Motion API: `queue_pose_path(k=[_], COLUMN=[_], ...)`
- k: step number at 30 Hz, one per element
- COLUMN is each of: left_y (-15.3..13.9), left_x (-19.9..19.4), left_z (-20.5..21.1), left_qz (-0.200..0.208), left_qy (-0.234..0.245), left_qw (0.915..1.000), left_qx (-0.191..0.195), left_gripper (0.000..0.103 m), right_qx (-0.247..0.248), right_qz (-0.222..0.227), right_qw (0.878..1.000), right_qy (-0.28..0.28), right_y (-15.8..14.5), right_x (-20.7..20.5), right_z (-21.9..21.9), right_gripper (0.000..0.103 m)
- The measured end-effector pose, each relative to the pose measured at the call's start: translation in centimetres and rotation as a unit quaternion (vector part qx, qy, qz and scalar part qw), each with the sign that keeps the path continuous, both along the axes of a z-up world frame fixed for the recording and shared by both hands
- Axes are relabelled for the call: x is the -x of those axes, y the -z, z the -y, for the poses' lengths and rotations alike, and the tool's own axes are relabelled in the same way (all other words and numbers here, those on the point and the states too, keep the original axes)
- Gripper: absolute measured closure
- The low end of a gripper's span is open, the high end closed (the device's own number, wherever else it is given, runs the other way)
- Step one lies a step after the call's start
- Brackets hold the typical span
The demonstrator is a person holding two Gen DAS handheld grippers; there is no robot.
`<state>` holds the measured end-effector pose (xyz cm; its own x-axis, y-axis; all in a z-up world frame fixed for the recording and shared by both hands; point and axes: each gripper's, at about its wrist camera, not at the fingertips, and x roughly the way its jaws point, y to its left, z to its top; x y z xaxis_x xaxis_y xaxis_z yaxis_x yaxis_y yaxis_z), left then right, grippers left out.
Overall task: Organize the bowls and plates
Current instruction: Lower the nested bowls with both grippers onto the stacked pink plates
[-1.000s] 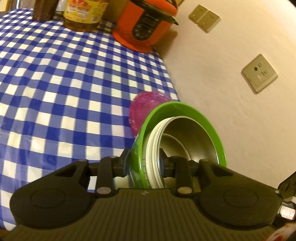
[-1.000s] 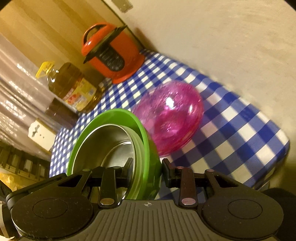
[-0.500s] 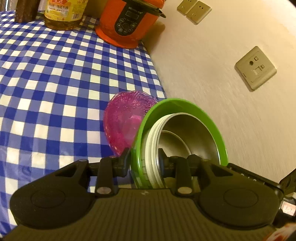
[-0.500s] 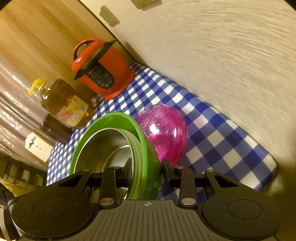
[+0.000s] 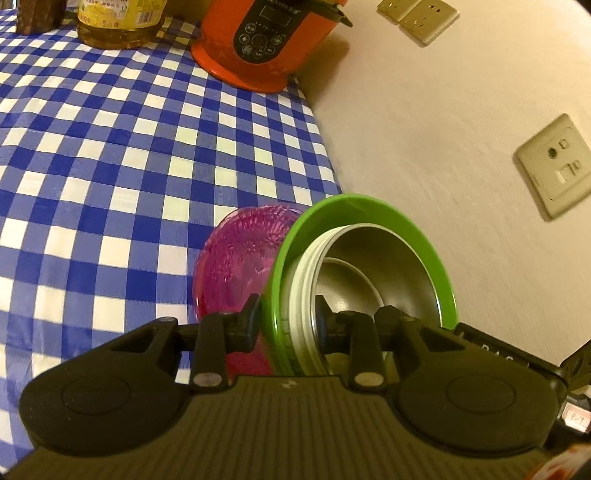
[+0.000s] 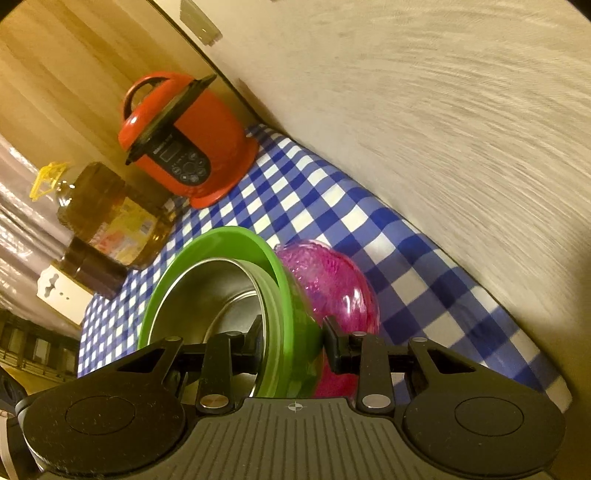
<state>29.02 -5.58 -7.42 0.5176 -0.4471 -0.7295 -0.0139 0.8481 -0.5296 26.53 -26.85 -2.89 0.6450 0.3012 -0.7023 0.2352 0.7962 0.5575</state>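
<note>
Here the left gripper [image 5: 286, 314] is clamped on the near rim of a green bowl [image 5: 369, 206], one finger on the outside wall and the other inside, against the steel bowl [image 5: 388, 258] nested in it. From the opposite side, the right gripper [image 6: 293, 341] pinches the same stack: its left finger sits inside the steel bowl [image 6: 207, 295], its right finger on the outer wall of the green bowl [image 6: 221, 240]. A white ringed band shows between the green wall and the steel one; a smaller steel rim lies deeper inside. Just beyond the fingers, a pink translucent bowl [image 5: 240, 258] sits under the stack's base, touching it [image 6: 332, 280]. Below lies the blue-and-white checked tablecloth [image 5: 110, 147]. Farther ahead stands an orange electric cooker [image 5: 258, 44], with an oil bottle [image 5: 118, 26] beside it. A cream wall [image 5: 424, 129] with sockets [image 5: 554, 166] runs along the table's edge.
</note>
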Motion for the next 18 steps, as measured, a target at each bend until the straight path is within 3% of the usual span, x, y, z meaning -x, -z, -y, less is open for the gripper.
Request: queue_pose_path(k=[18], left_y=[3.5], left_x=[-3.6], left_z=[0.5], left_qz=[-0.032], left_qy=[-0.007], left_qw=[0.9994], left_qx=[-0.014], left_gripper=[0.077], right_qx=[0.006], right_qz=[-0.036], right_qw=[0.999], right_qy=[-0.01], right_y=[3.7], right_x=[-3.9], right_z=[0.1], right_gripper=[0.072])
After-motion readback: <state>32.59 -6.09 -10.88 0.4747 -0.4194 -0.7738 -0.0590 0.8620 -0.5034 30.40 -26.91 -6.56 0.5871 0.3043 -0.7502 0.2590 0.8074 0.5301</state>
